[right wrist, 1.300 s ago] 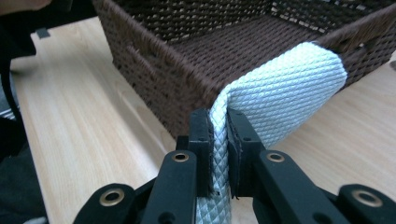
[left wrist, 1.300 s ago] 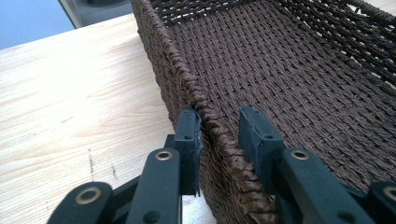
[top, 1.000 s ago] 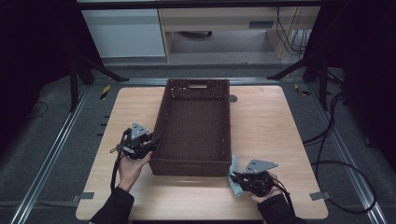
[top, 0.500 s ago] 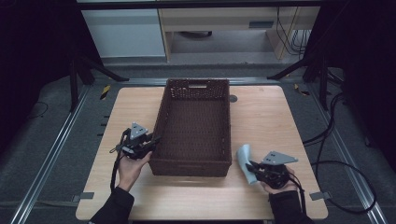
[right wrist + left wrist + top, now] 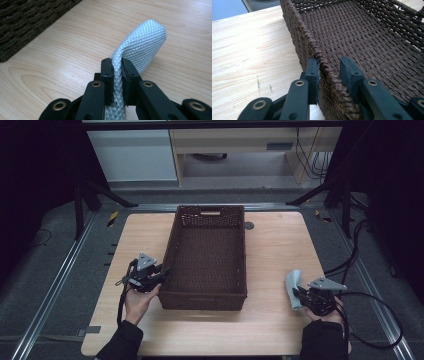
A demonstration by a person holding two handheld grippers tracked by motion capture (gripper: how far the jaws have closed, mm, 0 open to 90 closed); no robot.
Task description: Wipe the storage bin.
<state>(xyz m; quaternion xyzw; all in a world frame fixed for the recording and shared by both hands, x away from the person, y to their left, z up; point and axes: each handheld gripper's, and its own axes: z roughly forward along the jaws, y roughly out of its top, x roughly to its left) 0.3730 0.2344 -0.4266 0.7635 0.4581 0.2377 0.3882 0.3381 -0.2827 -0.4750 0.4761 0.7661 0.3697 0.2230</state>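
A dark brown woven basket (image 5: 207, 255) stands in the middle of the wooden table. My left gripper (image 5: 162, 270) is at its left wall near the front corner. In the left gripper view it (image 5: 329, 66) is open, with the basket rim (image 5: 297, 22) between the jaws: the outer jaw touches the wall and the inner jaw stands a little off it. At the table's right front, my right gripper (image 5: 298, 293) is shut on a pale blue-grey cloth (image 5: 292, 282). The quilted cloth (image 5: 145, 42) bends up and over above the right gripper (image 5: 116, 65).
The wooden table (image 5: 280, 240) is bare around the basket. A small dark round hole (image 5: 249, 225) sits in the tabletop by the basket's far right corner. Cables (image 5: 370, 300) trail off the right edge. Metal rails run along both sides.
My right gripper has carried the cloth to the right, away from the basket's front right corner toward the table's right edge. The left gripper has stayed on the basket wall.
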